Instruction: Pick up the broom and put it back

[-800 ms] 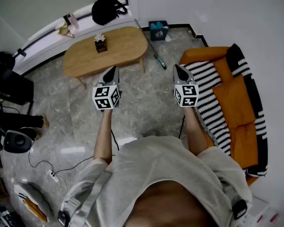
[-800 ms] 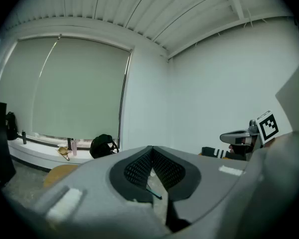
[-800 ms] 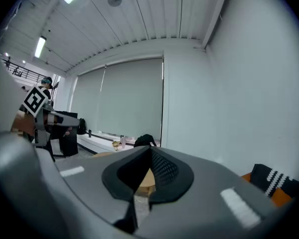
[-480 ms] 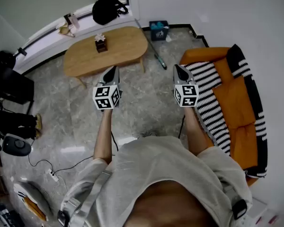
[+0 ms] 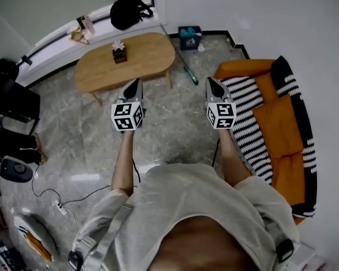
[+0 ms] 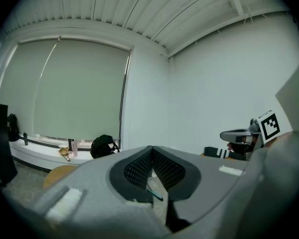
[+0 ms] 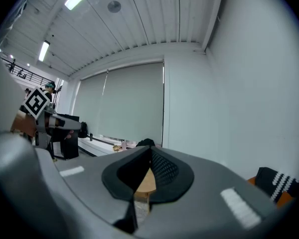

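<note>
The left tongs point(image 5: 137, 83) and the right tongs point(image 5: 210, 82) are both clenched shut and empty, with the broom point(image 5: 183, 63) ahead between them, nearer the right pair.

**A:** Black-and-white square markers on your left gripper point(image 5: 137, 82) and on your right gripper point(image 5: 210, 81).

**B:** Ahead of your left one there's a tan wooden table point(image 5: 152, 52), with a black bag point(image 5: 127, 10) beyond it.

**A:** Right beside your right gripper you've got an orange sofa point(image 5: 279, 117) under a black-and-white striped throw point(image 5: 246, 123).

**B:** Ahead, between both, the broom point(image 5: 192, 75) shows a teal end on the grey marbled floor point(image 5: 175, 123).
</note>
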`<state>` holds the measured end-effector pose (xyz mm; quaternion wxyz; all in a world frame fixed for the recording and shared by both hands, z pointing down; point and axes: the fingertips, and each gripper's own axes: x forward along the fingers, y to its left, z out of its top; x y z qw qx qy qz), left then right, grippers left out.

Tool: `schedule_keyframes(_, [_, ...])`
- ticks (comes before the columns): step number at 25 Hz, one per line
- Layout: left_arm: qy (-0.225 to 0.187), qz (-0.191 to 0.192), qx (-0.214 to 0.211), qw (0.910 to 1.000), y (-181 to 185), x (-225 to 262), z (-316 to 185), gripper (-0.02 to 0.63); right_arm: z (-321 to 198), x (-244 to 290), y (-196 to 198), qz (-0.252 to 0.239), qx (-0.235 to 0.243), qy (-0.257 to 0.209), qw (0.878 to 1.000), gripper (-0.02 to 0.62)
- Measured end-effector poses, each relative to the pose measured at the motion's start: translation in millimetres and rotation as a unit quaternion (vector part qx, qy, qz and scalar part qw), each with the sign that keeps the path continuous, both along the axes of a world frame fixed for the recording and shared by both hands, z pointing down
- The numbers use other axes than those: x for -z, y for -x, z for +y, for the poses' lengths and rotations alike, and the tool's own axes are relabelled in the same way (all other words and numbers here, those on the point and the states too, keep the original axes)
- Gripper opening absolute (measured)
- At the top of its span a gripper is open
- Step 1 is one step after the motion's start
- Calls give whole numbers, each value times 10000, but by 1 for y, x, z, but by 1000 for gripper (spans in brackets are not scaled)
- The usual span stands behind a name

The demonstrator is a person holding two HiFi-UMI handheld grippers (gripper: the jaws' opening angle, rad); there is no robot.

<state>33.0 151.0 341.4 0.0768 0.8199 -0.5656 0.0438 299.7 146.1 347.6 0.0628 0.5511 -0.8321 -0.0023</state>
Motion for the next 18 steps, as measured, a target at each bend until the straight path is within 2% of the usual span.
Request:
schedule_keyframes(11, [208,-7,34,9998,-19,-22,-9,5,-15,-23,-9,115,97,201,9997,2])
schedule_keyframes(18, [246,-7,9,9997,-20,-28,-33,5,-41,-29,-10,136,112,273,9995,2])
